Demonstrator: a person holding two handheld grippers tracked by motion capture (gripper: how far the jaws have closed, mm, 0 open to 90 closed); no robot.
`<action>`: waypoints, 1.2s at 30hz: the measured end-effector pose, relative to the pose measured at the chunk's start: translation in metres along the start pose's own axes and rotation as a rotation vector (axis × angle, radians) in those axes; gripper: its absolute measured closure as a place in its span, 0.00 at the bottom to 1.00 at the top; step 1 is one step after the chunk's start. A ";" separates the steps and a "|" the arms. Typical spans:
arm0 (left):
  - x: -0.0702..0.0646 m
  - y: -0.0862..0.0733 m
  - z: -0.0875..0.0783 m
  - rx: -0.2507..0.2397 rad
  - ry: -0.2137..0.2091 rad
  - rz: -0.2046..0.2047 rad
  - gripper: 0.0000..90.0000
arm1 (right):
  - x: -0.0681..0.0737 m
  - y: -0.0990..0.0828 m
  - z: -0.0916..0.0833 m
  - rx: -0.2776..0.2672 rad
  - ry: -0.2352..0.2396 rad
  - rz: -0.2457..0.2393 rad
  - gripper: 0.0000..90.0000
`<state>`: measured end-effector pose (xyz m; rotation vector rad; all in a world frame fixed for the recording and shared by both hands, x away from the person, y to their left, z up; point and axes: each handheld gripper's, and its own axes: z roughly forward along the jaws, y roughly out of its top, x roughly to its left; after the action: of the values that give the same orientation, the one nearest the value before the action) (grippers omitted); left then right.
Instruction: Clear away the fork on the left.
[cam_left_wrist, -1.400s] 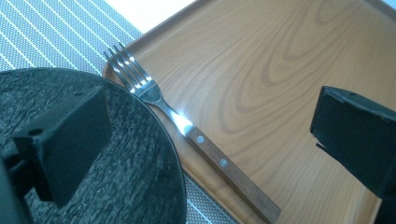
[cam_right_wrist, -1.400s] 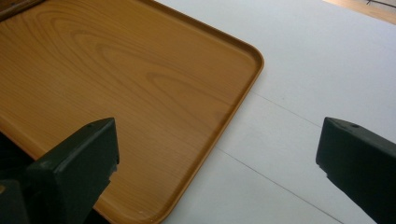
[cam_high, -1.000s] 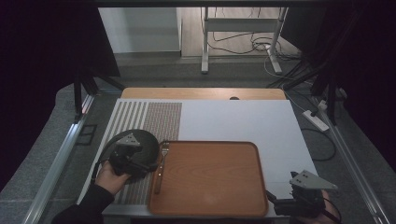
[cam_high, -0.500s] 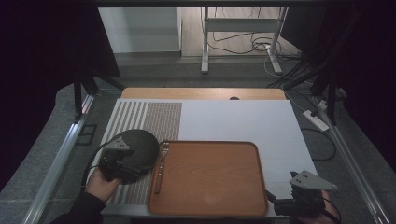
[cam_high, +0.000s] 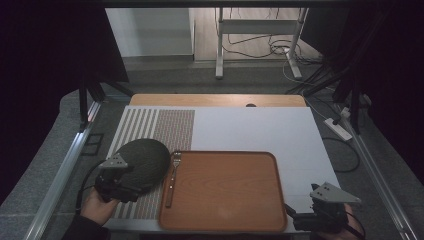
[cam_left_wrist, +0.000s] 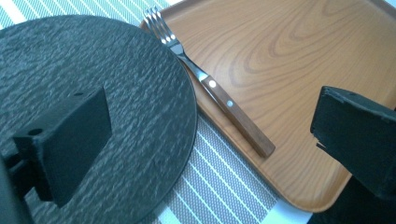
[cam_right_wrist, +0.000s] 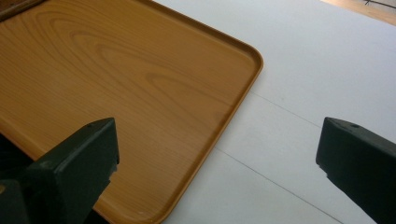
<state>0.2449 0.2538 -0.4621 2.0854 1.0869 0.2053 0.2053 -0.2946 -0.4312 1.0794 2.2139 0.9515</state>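
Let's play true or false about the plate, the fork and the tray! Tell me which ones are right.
1. The fork lies along the edge of the wooden tray. True.
2. The dark plate sits in the middle of the tray. False: it lies beside the tray, on the striped mat.
3. The left gripper is open. True: its jaws stand wide apart above the plate and the tray.
4. The right gripper holds the fork. False: it is open and holds nothing, near the tray's other corner.
5. The fork has a wooden handle. True.
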 end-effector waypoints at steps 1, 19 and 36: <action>0.000 -0.002 -0.001 0.002 0.002 -0.004 0.00 | 0.000 0.000 0.000 0.000 0.000 0.000 0.00; 0.002 -0.029 -0.022 -0.020 0.032 -0.064 0.00 | 0.000 0.000 0.000 0.003 0.001 0.001 0.00; -0.006 -0.045 -0.040 -0.047 0.095 -0.071 0.00 | 0.000 0.000 0.001 0.006 0.002 0.000 0.00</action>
<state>0.1950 0.2872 -0.4640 2.0086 1.1995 0.2953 0.2059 -0.2941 -0.4315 1.0812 2.2192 0.9472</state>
